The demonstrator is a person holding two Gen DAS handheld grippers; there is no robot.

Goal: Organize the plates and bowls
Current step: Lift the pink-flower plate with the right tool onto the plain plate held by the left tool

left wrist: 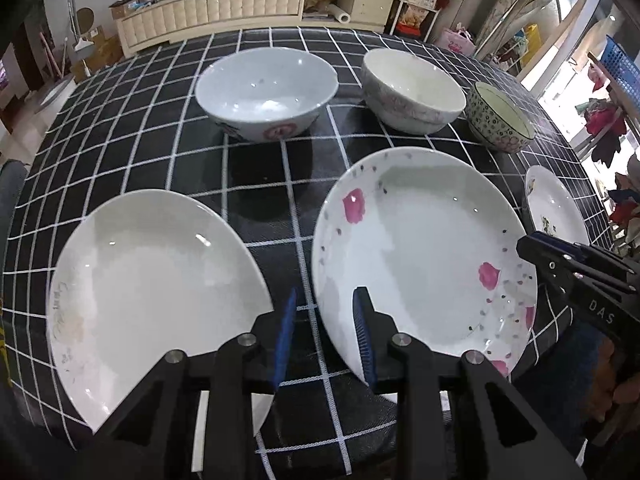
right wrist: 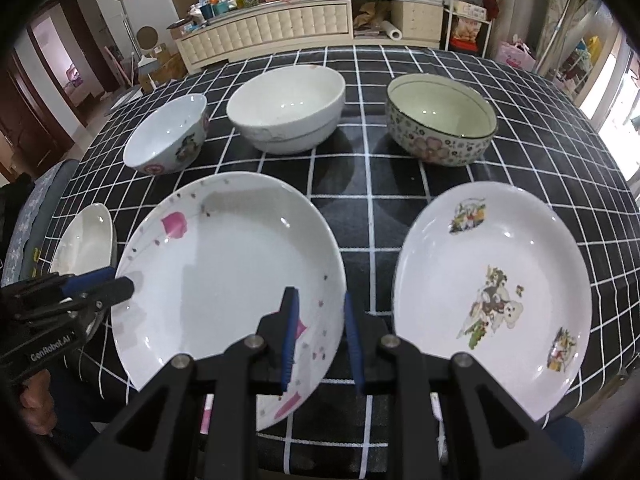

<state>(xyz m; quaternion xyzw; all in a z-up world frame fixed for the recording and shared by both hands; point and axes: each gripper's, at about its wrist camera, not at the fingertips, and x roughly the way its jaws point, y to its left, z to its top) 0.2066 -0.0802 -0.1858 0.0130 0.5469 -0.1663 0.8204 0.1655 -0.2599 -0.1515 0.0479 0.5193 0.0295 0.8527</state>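
Three plates lie in a row near the front of the checked table (left wrist: pixel 280 168), with three bowls behind them. The middle plate, with pink flowers (left wrist: pixel 424 256) (right wrist: pixel 232 276), has a gripper at each side. My left gripper (left wrist: pixel 325 338) (right wrist: pixel 116 284) straddles its left rim with a narrow gap; the pads do not press on it. At the right rim my right gripper (right wrist: pixel 321 340) (left wrist: pixel 528 250) stands the same way. A plain white plate (left wrist: pixel 152 288) lies left, a cartoon-printed plate (right wrist: pixel 492 292) right. The bowls are a pale blue one (left wrist: pixel 266 92), a white one (left wrist: pixel 412 88) and a flower-patterned one (right wrist: pixel 440 120).
The table's front edge runs just under both grippers. A grey chair back (right wrist: pixel 44 208) stands at the left edge. Beyond the far edge is a long cream cabinet (right wrist: pixel 280 24) loaded with clutter. A person's hand (right wrist: pixel 36 400) holds the left gripper's handle.
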